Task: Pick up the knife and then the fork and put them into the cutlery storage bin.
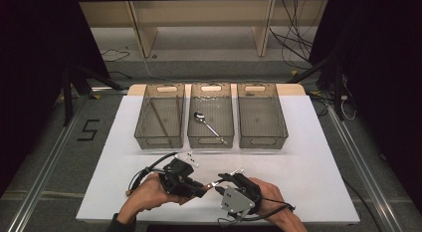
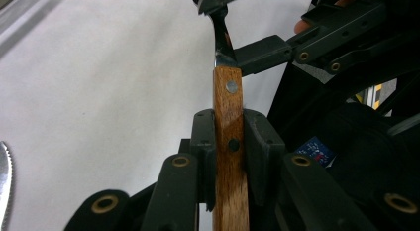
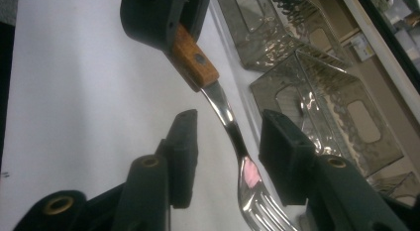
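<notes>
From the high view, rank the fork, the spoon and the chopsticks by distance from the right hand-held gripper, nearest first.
1. Fork: between the jaws of the right hand-held gripper, at the table's near edge.
2. Spoon: in the middle bin, beyond it.
3. Chopsticks: in the left bin, farthest and off to the left.

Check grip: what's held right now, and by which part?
Left gripper clamps the fork by its wooden handle. Right gripper straddles the metal neck, pads not touching.
</notes>
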`<state>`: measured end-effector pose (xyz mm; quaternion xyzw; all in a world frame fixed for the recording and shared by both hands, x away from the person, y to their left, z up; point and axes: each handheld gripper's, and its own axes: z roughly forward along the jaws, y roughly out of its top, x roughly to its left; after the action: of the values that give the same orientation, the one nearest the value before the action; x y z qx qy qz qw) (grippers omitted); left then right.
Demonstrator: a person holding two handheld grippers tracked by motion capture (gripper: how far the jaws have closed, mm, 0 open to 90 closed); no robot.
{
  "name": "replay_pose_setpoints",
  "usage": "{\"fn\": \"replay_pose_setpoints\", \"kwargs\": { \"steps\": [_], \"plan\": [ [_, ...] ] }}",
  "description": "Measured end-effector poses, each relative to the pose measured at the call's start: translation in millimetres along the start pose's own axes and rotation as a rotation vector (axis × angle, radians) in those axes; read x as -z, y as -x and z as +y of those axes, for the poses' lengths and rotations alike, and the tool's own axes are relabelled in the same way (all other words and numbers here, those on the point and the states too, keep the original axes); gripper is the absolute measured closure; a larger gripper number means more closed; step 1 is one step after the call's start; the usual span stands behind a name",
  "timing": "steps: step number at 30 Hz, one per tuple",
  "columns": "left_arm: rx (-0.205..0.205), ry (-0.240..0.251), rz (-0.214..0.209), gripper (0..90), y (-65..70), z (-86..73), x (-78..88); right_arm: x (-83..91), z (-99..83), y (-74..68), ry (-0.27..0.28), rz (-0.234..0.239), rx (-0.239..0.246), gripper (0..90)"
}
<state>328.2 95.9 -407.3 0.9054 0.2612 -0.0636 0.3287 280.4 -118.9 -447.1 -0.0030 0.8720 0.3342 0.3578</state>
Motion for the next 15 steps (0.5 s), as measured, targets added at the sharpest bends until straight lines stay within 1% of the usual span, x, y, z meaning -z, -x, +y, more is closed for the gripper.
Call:
{"fn": "replay_pose_setpoints", "kwargs": {
  "steps": [1,2,3,5,6,8,10,11,12,13,14,15],
  "plan": [
    [-0.003,-0.006,-0.005,76.1,0.1,0.0,-0.1,-0.5,0.0,-0.8,0.0,0.008,0.007,61.2],
    [-0.004,-0.008,-0.007,76.2,0.3,0.0,-0.2,-0.8,0.2,-1.9,-0.001,0.002,0.002,61.9],
    [-0.005,-0.009,-0.009,76.2,0.5,0.0,-0.4,-1.0,0.0,-1.8,-0.004,0.003,0.014,62.7],
    [-0.005,-0.011,-0.012,76.1,0.7,0.1,-0.5,-1.3,-0.4,-2.3,0.0,-0.002,0.024,64.6],
    [-0.005,-0.011,-0.013,76.1,0.7,0.1,-0.6,-1.4,-0.2,-3.0,0.002,-0.003,0.021,65.8],
    [-0.007,-0.012,-0.013,76.1,0.5,0.2,-0.7,-0.9,-0.2,-3.2,-0.003,0.0,0.037,67.2],
    [0.0,-0.009,-0.017,76.1,0.9,0.1,-1.2,-1.3,-0.1,-3.9,0.001,-0.011,0.044,68.6],
    [0.0,-0.009,-0.019,76.1,1.1,0.1,-1.3,-1.4,0.1,-4.6,-0.001,-0.006,0.044,69.2],
    [0.0,-0.009,-0.021,76.1,1.1,0.2,-1.2,-1.4,0.0,-5.0,-0.003,-0.005,0.056,69.9],
    [0.001,-0.01,-0.023,76.1,1.2,0.3,-1.2,-1.3,0.2,-5.9,-0.007,-0.006,0.055,70.5],
    [0.006,-0.008,-0.024,76.0,1.4,0.4,-1.4,-1.7,0.4,-6.1,-0.004,-0.009,0.065,71.1],
    [0.007,-0.007,-0.025,76.1,1.3,0.4,-1.7,-1.7,0.6,-7.2,-0.003,-0.009,0.063,71.7]
  ]
}}
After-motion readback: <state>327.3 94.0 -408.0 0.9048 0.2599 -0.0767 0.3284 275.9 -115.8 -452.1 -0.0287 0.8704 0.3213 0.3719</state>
